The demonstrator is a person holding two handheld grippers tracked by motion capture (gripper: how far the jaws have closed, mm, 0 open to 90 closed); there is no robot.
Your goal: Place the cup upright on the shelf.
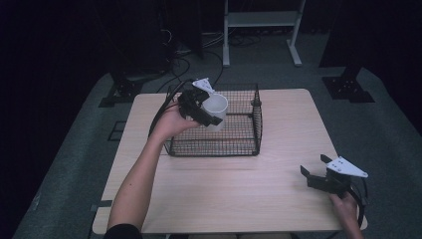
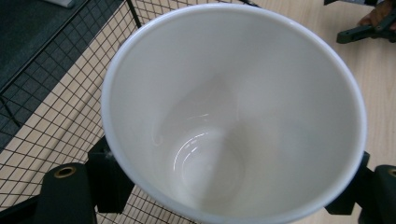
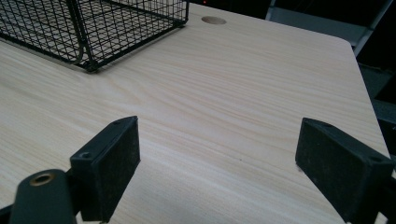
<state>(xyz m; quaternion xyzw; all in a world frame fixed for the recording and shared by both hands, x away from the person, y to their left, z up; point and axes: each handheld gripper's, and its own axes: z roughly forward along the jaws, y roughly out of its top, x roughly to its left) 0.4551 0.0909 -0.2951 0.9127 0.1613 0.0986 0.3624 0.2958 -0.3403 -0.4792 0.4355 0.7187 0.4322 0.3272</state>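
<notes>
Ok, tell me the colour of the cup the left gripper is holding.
White, inside and out. The cup shows best in the left gripper view, clamped by the left gripper over the black wire basket.

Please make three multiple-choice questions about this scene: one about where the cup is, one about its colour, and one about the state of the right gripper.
1. Where is the cup?
A. Over the wire basket, held by the left gripper
B. On the table beside the right gripper
C. On the floor

2. What colour is the cup?
A. Black
B. White
C. Red

3. How is the right gripper?
A. Shut on the cup
B. Shut on the basket
C. Open and holding nothing

Answers:
1 A: the left gripper view has the cup between the jaws, with basket mesh beneath.
2 B: its inside and rim are white.
3 C: the right gripper view has the jaws wide apart over bare wood.
</notes>
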